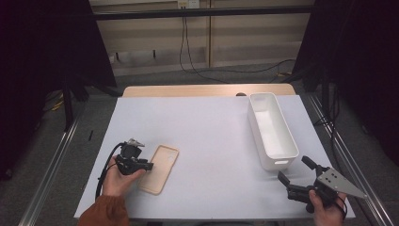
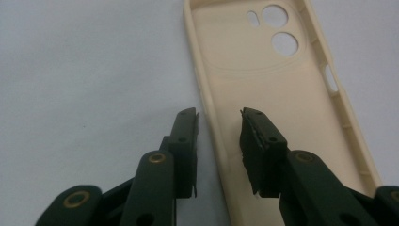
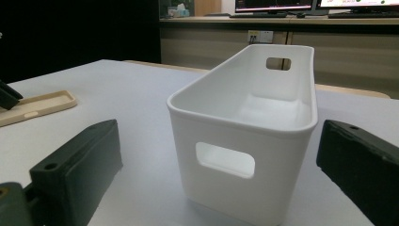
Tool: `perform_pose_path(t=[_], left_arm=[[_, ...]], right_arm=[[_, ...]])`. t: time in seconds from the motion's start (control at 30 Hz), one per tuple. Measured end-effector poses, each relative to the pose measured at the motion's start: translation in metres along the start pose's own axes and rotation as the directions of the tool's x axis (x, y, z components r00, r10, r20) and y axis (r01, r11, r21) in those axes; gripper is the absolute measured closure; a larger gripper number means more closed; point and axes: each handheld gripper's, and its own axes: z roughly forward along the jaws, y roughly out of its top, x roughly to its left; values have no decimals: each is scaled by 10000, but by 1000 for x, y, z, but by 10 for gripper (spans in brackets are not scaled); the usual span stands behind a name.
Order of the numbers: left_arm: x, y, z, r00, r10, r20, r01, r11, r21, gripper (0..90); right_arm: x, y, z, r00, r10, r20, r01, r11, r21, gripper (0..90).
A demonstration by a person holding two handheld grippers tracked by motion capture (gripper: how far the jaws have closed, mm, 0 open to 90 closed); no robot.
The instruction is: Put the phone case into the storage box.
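The white bin (image 1: pixel 272 129) stands as the one tall obstacle on the white table sheet (image 1: pixel 211 132). Left of the bin, open sheet runs to the flat beige phone case (image 1: pixel 160 168).

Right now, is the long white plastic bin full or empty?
Empty: the long white plastic bin shows only its bare white floor and inner walls, as the high view and the right gripper view both show.

Wooden table (image 1: pixel 207 90) under a white sheet (image 1: pixel 211 141), on grey floor (image 1: pixel 56 155). Rear wall: pale wood panelling (image 1: pixel 254 37) with socket (image 1: pixel 187 4) and trailing black cables (image 1: pixel 188 56). Dark curtains (image 1: pixel 42 56) at both sides.
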Motion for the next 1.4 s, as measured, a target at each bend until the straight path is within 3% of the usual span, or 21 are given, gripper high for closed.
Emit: perform_pose_path(t=[0.07, 0.63, 0.77, 1.07, 1.33, 1.4], left_arm=[[1, 0, 0, 9997, -96, 212, 95, 9999, 34, 748], [4, 0, 0, 9977, -657, 176, 657, 9978, 44, 821], [3, 0, 0, 9985, -544, 1, 544, 9985, 30, 843], [1, -2, 1, 9969, -786, -71, 784, 9966, -238, 862], [-3, -4, 1, 9975, -576, -402, 554, 9971, -523, 876], [-3, -5, 1, 9968, -731, -330, 712, 9958, -572, 877]], right_arm=[[0, 0, 0, 10000, 2, -7, -2, 10000, -1, 1], [0, 0, 0, 10000, -10, -12, 10, 10000, -5, 1], [0, 0, 0, 10000, 7, -16, -7, 10000, -16, 1], [0, 0, 0, 10000, -2, -23, 2, 10000, -18, 1], [1, 0, 0, 10000, 1, -65, -1, 10000, -2, 1], [0, 0, 0, 10000, -3, -65, 3, 10000, 3, 1]])
